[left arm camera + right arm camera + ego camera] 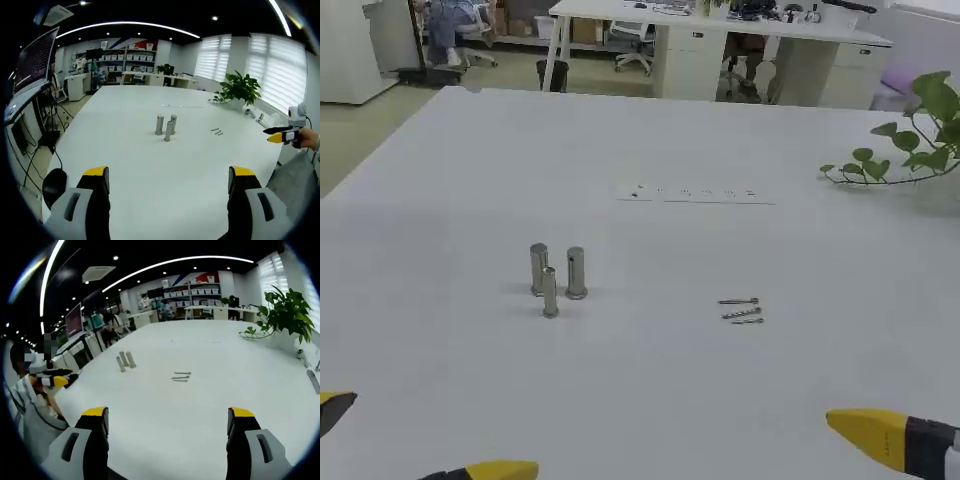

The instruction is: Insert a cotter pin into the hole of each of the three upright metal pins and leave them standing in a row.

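Since the cotter pins [741, 312] lie crosswise ahead of the right hand-held gripper [168, 412], that one's closer; the left hand-held gripper [168, 171] faces the metal pins [575, 271]. Both spread wide, empty.

White table [720, 150], leafy plant [920, 130] at its edge, office desks [720, 40] beyond, window blinds [280, 65]

worktop [650, 400]: white, plain, wide.
metal pins [556, 278]: three, upright, in a tight cluster left of the middle.
cotter pins [741, 310]: three, lying flat side by side, well apart from the metal pins, to their right.
strip [695, 193]: thin, pale, farther back; perhaps a ruler.
plant [880, 175]: a leafy stem trails at the far right edge.
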### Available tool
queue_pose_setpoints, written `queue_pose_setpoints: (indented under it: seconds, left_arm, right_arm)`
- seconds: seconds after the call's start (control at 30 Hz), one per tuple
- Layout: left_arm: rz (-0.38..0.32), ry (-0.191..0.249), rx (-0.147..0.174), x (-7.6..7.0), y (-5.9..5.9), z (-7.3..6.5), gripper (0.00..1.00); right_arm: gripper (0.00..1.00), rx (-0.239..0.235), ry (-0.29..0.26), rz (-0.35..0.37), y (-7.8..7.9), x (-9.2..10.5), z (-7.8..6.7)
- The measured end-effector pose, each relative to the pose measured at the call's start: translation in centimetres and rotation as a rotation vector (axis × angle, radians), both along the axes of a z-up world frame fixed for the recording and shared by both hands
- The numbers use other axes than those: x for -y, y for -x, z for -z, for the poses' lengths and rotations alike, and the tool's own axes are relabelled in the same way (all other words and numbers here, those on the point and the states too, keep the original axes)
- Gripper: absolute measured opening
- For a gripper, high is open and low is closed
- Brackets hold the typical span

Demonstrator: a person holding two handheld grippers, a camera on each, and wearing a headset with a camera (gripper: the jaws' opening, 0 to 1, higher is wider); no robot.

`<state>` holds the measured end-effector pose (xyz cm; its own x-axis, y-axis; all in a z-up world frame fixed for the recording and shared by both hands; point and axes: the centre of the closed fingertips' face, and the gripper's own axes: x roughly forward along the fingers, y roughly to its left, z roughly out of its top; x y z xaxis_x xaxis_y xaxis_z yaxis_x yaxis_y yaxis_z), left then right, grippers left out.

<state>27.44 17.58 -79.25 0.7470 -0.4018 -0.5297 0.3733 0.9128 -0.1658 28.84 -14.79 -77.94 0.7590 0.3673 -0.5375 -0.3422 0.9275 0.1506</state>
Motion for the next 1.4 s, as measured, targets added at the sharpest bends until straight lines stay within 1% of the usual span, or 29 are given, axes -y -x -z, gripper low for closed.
queue_pose_setpoints:
  seconds: [0.13, 0.27, 0.37, 0.43, 0.57, 0.67, 0.77, 0.87, 0.97, 1.0, 1.03, 1.17, 1.33, 1.4]
  left_arm:
    - [0.002, -0.001, -0.007, 0.0, 0.0, 0.1, 0.99]
    - [-0.003, 0.005, -0.007, -0.1, -0.1, 0.2, 0.99]
    - [-0.007, 0.005, -0.014, -0.2, 0.0, 0.4, 0.99]
    - [-0.008, 0.009, -0.018, -0.2, 0.1, 0.5, 0.96]
    - [-0.009, 0.023, -0.024, -0.3, 0.2, 0.6, 0.96]
    - [-0.009, 0.022, -0.015, -0.3, 0.1, 0.4, 0.96]
    - [-0.013, 0.023, -0.017, -0.4, 0.1, 0.4, 0.96]
    - [-0.016, 0.027, -0.018, -0.4, 0.1, 0.4, 0.96]
    - [-0.009, 0.033, -0.016, -0.3, 0.1, 0.6, 0.93]
    - [-0.004, 0.045, -0.036, -0.1, 0.3, 0.9, 0.91]
    - [-0.003, 0.053, -0.049, 0.0, 0.5, 1.1, 0.90]
    - [0.003, 0.053, -0.043, 0.2, 0.6, 1.3, 0.89]
    - [0.011, 0.058, -0.051, 0.5, 0.5, 1.3, 0.88]
    - [-0.003, 0.065, -0.061, 0.3, 0.4, 1.4, 0.88]
  right_arm:
    - [1.00, -0.005, 0.000, -0.010, 0.0, -0.3, 0.0]
    - [1.00, -0.010, 0.003, -0.017, 0.0, -0.5, 0.1]
    - [1.00, -0.012, 0.003, -0.019, -0.1, -0.6, 0.1]
    - [1.00, -0.013, 0.006, -0.022, -0.1, -0.7, 0.1]
    - [1.00, -0.016, 0.005, -0.026, 0.0, -0.9, 0.1]
    - [1.00, -0.018, 0.006, -0.024, 0.0, -0.9, 0.2]
    - [1.00, -0.006, 0.022, -0.008, -0.2, -0.5, 0.1]
    - [1.00, -0.006, 0.045, -0.021, -0.2, -0.5, 0.1]
    - [1.00, 0.000, 0.043, -0.021, -0.3, -0.6, 0.0]
    - [1.00, -0.001, 0.028, -0.028, -0.3, -0.8, 0.0]
    - [1.00, -0.004, 0.025, -0.033, -0.2, -1.0, 0.0]
    - [1.00, -0.010, 0.039, -0.045, -0.1, -1.2, 0.2]
    - [1.00, -0.018, 0.051, -0.058, -0.1, -1.4, 0.3]
    - [1.00, -0.022, 0.050, -0.061, -0.1, -1.5, 0.3]
